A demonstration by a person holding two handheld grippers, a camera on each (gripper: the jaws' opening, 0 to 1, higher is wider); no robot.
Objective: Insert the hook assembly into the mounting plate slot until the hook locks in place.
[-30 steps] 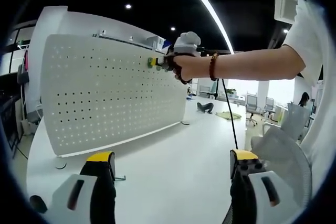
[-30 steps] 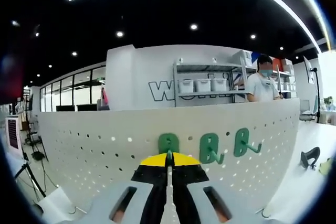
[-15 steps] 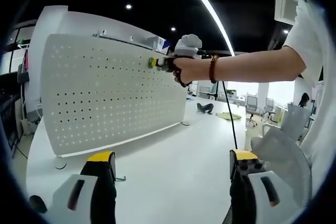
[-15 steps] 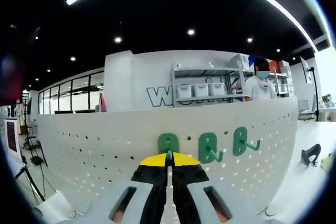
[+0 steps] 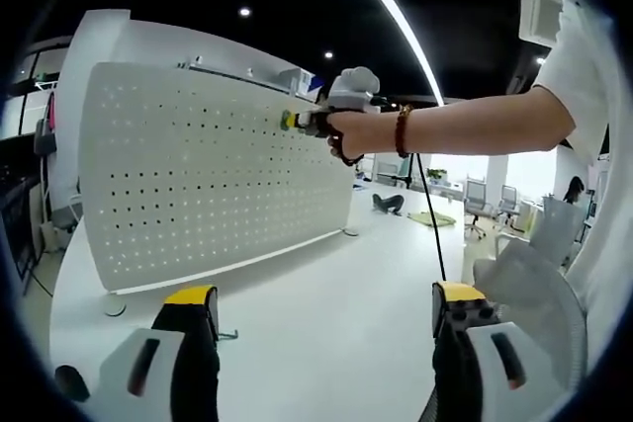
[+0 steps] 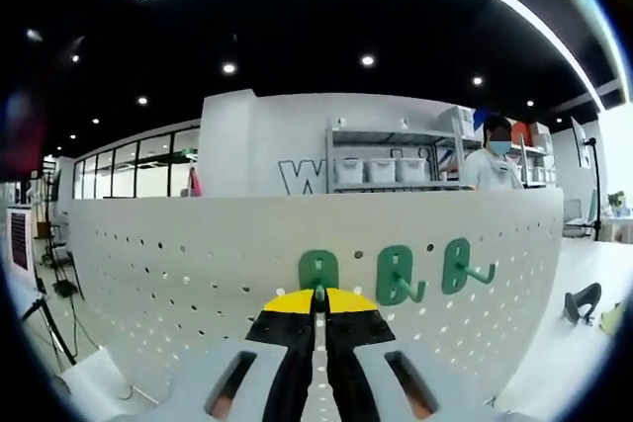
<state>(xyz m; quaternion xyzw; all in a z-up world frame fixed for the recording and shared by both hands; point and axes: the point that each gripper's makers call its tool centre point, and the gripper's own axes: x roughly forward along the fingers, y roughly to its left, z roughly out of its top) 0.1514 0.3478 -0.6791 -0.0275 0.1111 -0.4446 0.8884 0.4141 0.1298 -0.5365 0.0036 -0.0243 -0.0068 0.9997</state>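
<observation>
— Against the white pegboard (image 6: pixel 198 264), what is held?
— A green hook (image 6: pixel 317 272), pinched between the right gripper's (image 6: pixel 318 294) closed jaws; two more hooks (image 6: pixel 396 276) hang just right.
— And the left gripper (image 5: pixel 321 303)?
— Jaws wide apart, holding nothing, above the table (image 5: pixel 336 294).

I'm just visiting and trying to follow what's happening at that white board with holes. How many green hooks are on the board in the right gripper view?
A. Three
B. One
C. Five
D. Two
A. Three green hooks sit in a row on the white pegboard: the left hook, held at its stem by the shut right tool, then the middle hook and the right hook.
</observation>
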